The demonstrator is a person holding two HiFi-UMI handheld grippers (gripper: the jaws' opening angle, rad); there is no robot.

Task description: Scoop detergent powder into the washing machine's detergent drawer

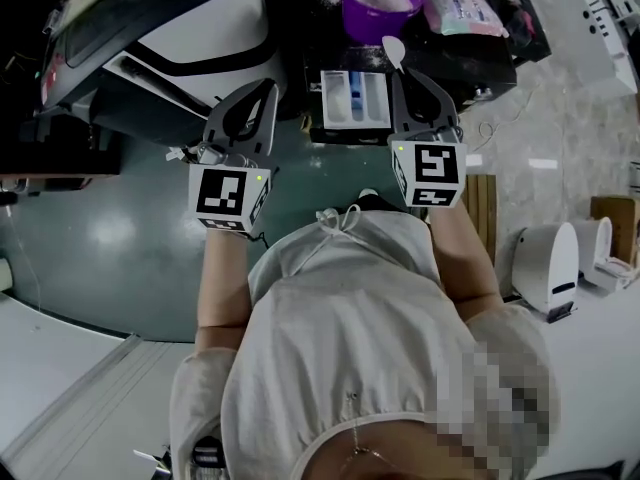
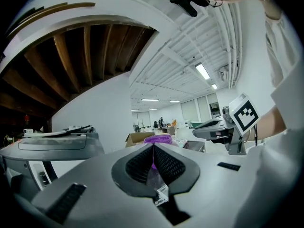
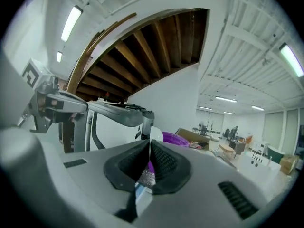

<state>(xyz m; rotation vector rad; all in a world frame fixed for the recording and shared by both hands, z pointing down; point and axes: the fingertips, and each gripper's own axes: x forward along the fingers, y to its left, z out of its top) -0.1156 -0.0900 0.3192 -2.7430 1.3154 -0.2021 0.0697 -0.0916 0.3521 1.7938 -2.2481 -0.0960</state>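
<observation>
Scoop [image 1: 394, 48] poised between tub [image 1: 362, 23] and drawer [image 1: 327, 98]
My right gripper [image 1: 400, 73] pinches its handle, within reach of both; left gripper [image 1: 266, 90], jaws together and empty, hangs clear.

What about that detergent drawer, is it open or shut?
Open: the drawer is pulled out, its compartments showing from above in the head view.

The open detergent drawer [image 1: 331, 98] lies uncovered from above; the purple tub [image 1: 353, 13] stands just behind it, the washing machine [image 1: 190, 28] crowds its left.
</observation>
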